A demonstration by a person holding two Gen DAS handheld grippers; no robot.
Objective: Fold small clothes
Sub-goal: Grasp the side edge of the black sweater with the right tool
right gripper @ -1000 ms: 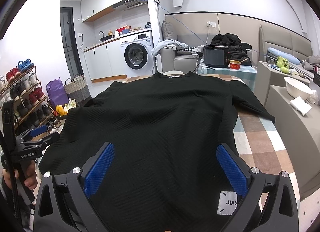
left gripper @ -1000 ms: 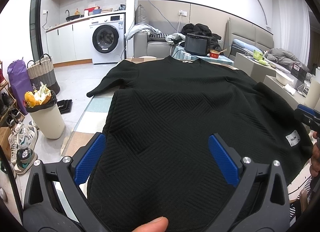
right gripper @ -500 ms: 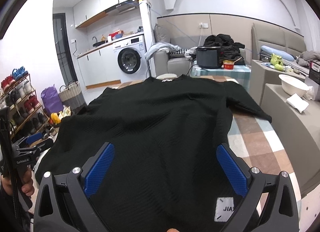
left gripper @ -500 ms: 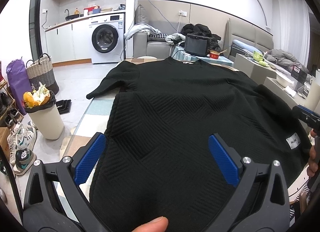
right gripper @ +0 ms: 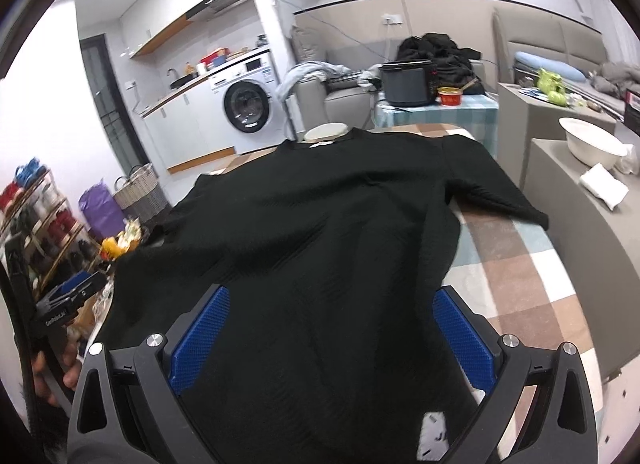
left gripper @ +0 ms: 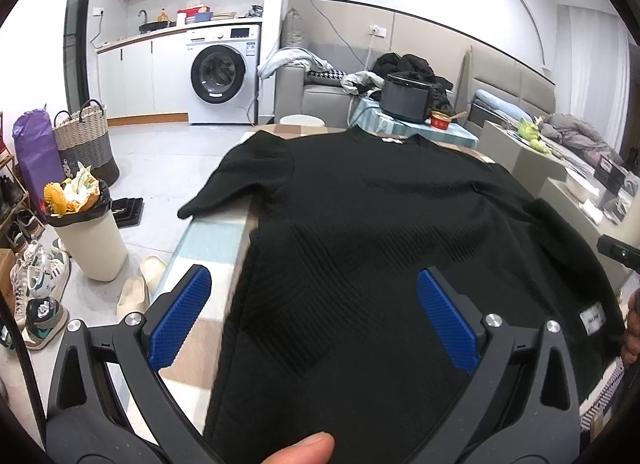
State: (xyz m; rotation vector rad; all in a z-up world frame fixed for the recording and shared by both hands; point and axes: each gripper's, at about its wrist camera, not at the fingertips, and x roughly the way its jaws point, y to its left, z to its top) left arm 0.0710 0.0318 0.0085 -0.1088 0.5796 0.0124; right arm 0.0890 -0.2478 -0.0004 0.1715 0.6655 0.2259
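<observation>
A black ribbed sweater [left gripper: 380,224] lies spread flat, collar far and hem near, on a table with a checked cloth [left gripper: 208,240]. My left gripper [left gripper: 314,316] hovers open over the hem's left part, blue pads wide apart with cloth below them. My right gripper [right gripper: 332,338] is open over the right part of the sweater [right gripper: 320,224], near the white label [right gripper: 434,430]. Each view catches the other gripper at its edge: the right gripper [left gripper: 618,254], the left gripper [right gripper: 68,296]. Both sleeves lie out to the sides.
A full white bin [left gripper: 86,240], slippers [left gripper: 136,288] and shoes stand on the floor left of the table. A grey cabinet with a white basin [right gripper: 592,144] is to the right. Bare checked cloth [right gripper: 520,264] shows right of the sweater. A black cooker [right gripper: 408,82] sits behind.
Both grippers have moved nearer the hem and stayed open. The left view now shows more bare cloth at the sweater's left edge; the right view has tilted and the label has slid to its bottom.
</observation>
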